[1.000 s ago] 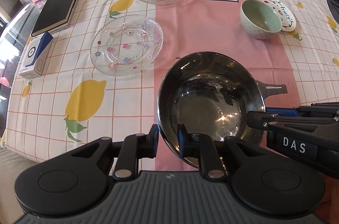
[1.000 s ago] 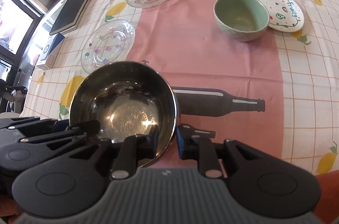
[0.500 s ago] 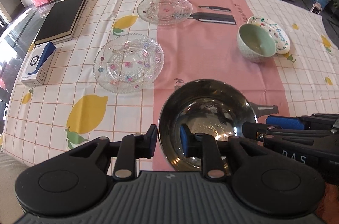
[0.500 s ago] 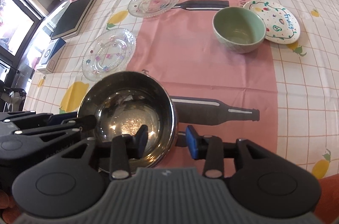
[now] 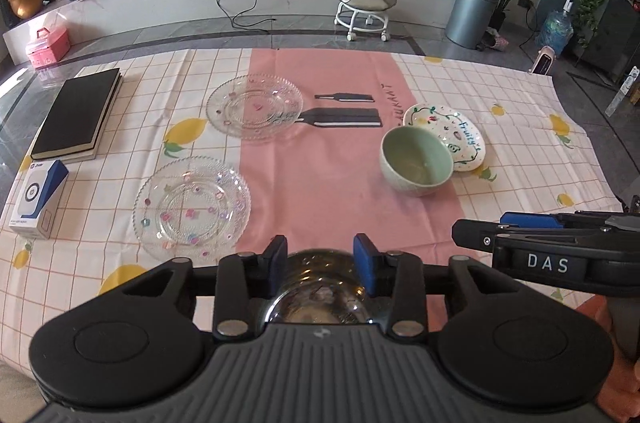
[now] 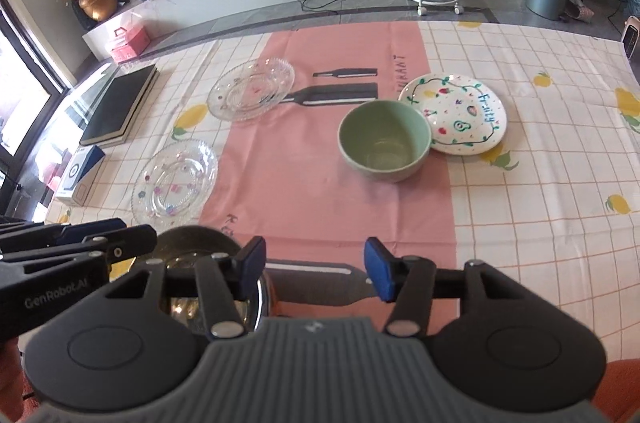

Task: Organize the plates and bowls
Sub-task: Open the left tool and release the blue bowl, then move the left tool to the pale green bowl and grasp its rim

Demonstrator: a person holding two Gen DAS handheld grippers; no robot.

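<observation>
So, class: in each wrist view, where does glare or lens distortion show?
Left wrist view: highlights glint on the steel bowl, and the tablecloth edge bows. Right wrist view: window glare washes the left edge, and the glass plate sparkles.

Free lane: the pink centre strip of the tabletop [image 6: 320, 183] is bare between the near glass plate [image 5: 192, 209] on the left and the green bowl [image 6: 384, 141] on the right — a gripper could pass here. Obstacles: the steel bowl [image 5: 320, 287] directly below the left gripper [image 5: 320, 259], whose jaws are opening with nothing pressed; the far glass plate [image 5: 254, 107]; the painted plate [image 6: 454, 113], just behind the green bowl. Left edge — black book [image 5: 76, 113] and blue-white box [image 5: 38, 197].
</observation>
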